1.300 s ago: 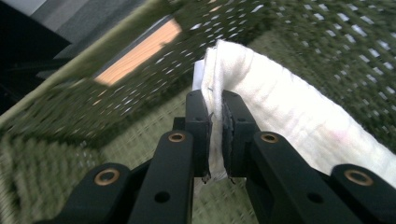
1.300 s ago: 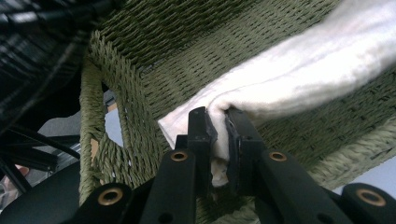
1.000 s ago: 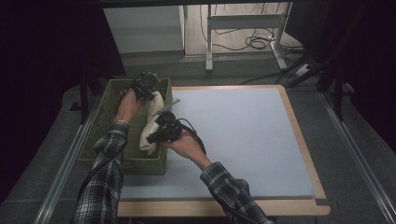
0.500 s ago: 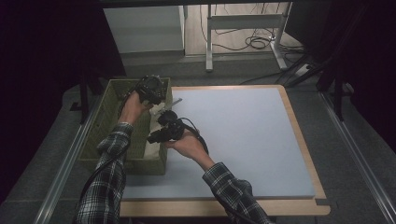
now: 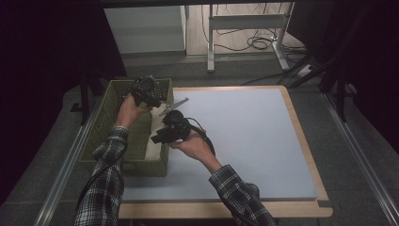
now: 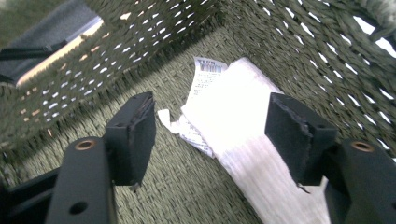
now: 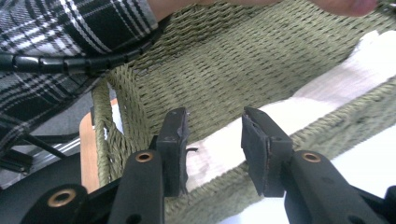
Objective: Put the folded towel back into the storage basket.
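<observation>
A green woven basket (image 5: pixel 101 136) stands at the table's left edge with a white folded cloth (image 5: pixel 153 146) lying in it. In the left gripper view the cloth (image 6: pixel 233 116) rests on the basket floor (image 6: pixel 177 186), with a printed paper label (image 6: pixel 205 77) at its far end. My left gripper (image 6: pixel 212 116) hangs open above it, over the basket's back part (image 5: pixel 145 94). My right gripper (image 7: pixel 215 123) is open over the basket's right rim (image 7: pixel 224 70), and the cloth (image 7: pixel 317 93) shows below it. In the high view it (image 5: pixel 159 137) points left at the basket.
The pale blue table top (image 5: pixel 244 136) with its wooden border stretches to the right of the basket. A plaid sleeve (image 7: pixel 70 28) and a ribbed black cable (image 7: pixel 70 63) cross above the basket. A desk frame and cables (image 5: pixel 249 42) stand on the floor behind the table.
The white cloth, seen high between both grippers a second ago, now lies low in the basket. The right gripper has drawn back to the basket's right rim.
</observation>
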Tool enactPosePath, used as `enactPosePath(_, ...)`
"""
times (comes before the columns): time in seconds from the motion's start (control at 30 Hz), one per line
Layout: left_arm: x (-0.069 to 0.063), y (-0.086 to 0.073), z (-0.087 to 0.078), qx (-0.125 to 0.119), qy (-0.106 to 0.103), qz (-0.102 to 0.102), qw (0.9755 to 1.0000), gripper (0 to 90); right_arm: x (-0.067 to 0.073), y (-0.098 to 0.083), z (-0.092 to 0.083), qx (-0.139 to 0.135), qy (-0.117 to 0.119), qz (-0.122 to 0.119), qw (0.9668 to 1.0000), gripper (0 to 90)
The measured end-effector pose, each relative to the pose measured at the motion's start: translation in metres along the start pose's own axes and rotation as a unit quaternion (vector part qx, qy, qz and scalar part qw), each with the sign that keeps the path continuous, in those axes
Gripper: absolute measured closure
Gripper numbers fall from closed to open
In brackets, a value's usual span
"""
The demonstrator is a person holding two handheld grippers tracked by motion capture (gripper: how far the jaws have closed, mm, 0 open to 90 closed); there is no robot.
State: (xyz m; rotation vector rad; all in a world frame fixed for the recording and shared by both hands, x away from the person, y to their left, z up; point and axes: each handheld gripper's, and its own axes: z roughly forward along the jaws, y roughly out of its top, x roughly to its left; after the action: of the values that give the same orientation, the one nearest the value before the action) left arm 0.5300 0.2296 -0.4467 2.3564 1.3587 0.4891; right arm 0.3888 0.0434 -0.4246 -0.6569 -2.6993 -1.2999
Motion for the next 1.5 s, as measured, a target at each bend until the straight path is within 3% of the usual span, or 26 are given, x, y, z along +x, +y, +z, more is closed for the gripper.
enactPosePath(0.4, 0.011, -0.012, -0.017, -0.029, -0.035, -0.054, 0.9975, 24.6, -0.011, -0.013, -0.025, -0.013, -0.035, -0.007, 0.9993, 50.1)
enactPosePath(0.63, 0.006, -0.015, -0.025, -0.054, -0.054, -0.055, 0.9955, 20.0, -0.021, -0.029, -0.041, -0.020, -0.051, -0.007, 0.9985, 42.9)
enactPosePath(0.77, 0.003, -0.016, -0.029, -0.073, -0.081, -0.061, 0.9921, 16.8, -0.026, -0.038, -0.050, -0.023, -0.062, -0.006, 0.9978, 41.0)
enactPosePath(1.2, -0.012, -0.017, -0.043, -0.107, -0.098, -0.063, 0.9874, 10.2, -0.034, -0.063, -0.077, -0.037, -0.090, -0.007, 0.9953, 29.6)
enactPosePath(1.37, -0.020, -0.018, -0.049, -0.109, -0.100, -0.056, 0.9875, 9.4, -0.040, -0.071, -0.084, -0.038, -0.096, -0.007, 0.9946, 25.3)
enactPosePath(1.5, -0.025, -0.020, -0.054, -0.123, -0.105, -0.059, 0.9851, 8.7, -0.046, -0.079, -0.090, -0.039, -0.101, -0.002, 0.9941, 21.9)
